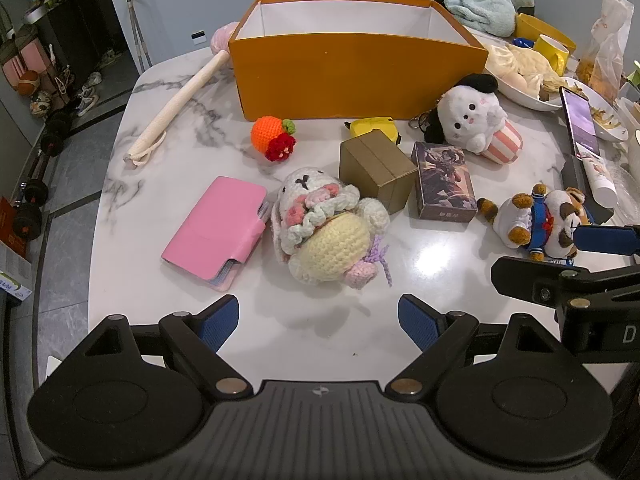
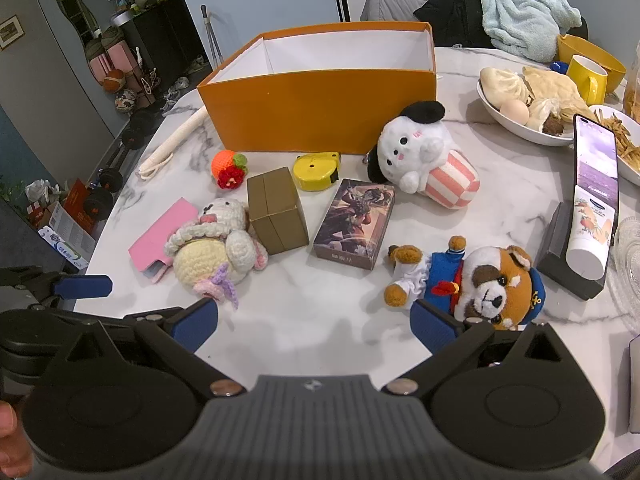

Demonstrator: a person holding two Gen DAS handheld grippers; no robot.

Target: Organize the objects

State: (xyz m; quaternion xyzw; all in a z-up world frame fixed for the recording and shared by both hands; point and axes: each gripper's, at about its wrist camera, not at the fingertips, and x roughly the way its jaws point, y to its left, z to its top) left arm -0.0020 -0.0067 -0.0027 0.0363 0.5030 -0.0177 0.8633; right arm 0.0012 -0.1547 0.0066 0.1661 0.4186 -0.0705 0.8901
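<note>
Right now the orange box stands open and looks empty at the far side of the marble table, and everything else sits around it. Off its left end lies a long cream fabric mallet with a pink head. Just in front of the box's left part rests a crocheted orange with a red flower, and nearer the front edge lies a pink wallet. Beside the wallet, a crocheted bunny lies on its back, touching a small brown cardboard box behind it. A yellow tape measure sits between that carton and the orange box. Next comes a purple card box, lying flat, well in front of the orange box. A white plush with a black hat leans near the orange box's right corner. Nearest the front on the right, a sailor-suited plush lies on its side.

The left gripper hovers released, jaws wide, just short of the bunny, gripping nothing. The right gripper is likewise spread wide and empty, one blue pad just beside the sailor plush.

Right of the orange box are bowls of food, a yellow mug and a propped phone.
</note>
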